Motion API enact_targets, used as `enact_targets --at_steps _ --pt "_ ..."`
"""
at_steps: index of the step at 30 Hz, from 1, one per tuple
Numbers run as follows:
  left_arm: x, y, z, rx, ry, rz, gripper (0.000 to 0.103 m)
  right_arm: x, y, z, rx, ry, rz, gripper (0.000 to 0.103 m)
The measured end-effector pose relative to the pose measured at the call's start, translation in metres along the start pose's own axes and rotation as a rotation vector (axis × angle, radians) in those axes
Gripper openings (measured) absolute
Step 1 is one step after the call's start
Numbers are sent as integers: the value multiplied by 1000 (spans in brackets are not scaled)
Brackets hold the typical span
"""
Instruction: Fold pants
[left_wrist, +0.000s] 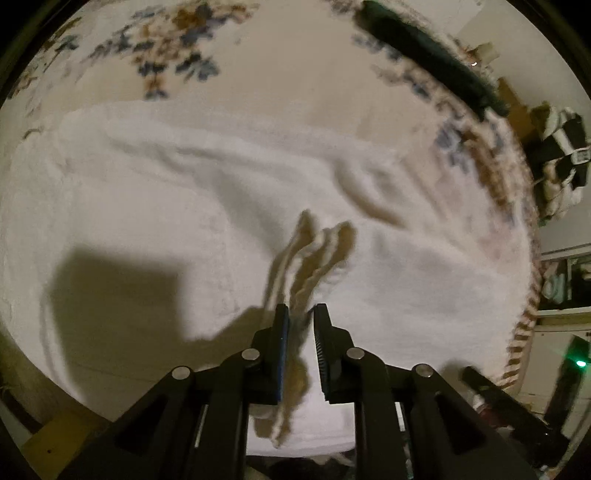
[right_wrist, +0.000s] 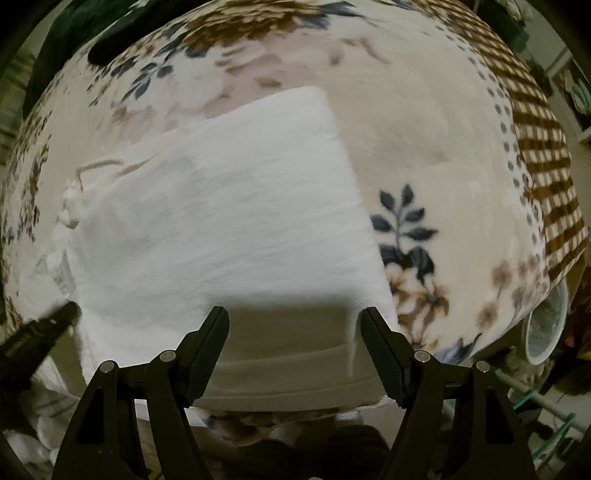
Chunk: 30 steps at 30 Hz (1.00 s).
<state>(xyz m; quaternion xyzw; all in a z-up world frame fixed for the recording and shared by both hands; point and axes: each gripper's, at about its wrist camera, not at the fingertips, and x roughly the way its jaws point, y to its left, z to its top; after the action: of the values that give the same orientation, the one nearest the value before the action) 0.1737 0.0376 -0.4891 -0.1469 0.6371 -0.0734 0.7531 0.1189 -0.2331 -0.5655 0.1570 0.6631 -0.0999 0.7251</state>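
Left gripper (left_wrist: 301, 314) points steeply down, jaws pinched on a bunched ridge of the white pants (left_wrist: 184, 206). Right gripper (right_wrist: 294, 317) aims straight down – jaws wide, holding nothing – over the pants' near hem, spread on the floral blanket (right_wrist: 424, 147).

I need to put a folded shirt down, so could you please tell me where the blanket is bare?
Free: floral blanket between the white pants and its checked border. Crowded: the near edge, where both grippers work.

Both black grippers (left_wrist: 301, 314) (right_wrist: 293, 317): ribbed pads, silver pivot pins.
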Motion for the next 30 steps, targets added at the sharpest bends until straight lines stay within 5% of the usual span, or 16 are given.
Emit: enact_targets --at_steps 3,4,5,12,19,25,30 --pt "-20 -6 -3 39 -33 28 53 -6 16 -3 -66 -37 -69 97" --pt "-28 -7 -5 47 -42 38 69 -8 20 -4 -78 -41 -80 97" --pt "-32 -6 -7 47 -49 42 74 -10 24 -6 -88 -45 -82 97" --pt "-70 25 -17 -26 -82 66 76 -45 54 -23 -154 -91 -101 97" --pt "-88 112 -34 -239 -101 137 76 -78 95 -35 -213 -122 -77 98" --pt "-72 207 -59 -577 -142 38 76 -71 126 -44 -261 -94 -57 98" --pt "-60 241 -62 -700 -195 -10 74 -50 144 -47 -282 -41 -51 98"
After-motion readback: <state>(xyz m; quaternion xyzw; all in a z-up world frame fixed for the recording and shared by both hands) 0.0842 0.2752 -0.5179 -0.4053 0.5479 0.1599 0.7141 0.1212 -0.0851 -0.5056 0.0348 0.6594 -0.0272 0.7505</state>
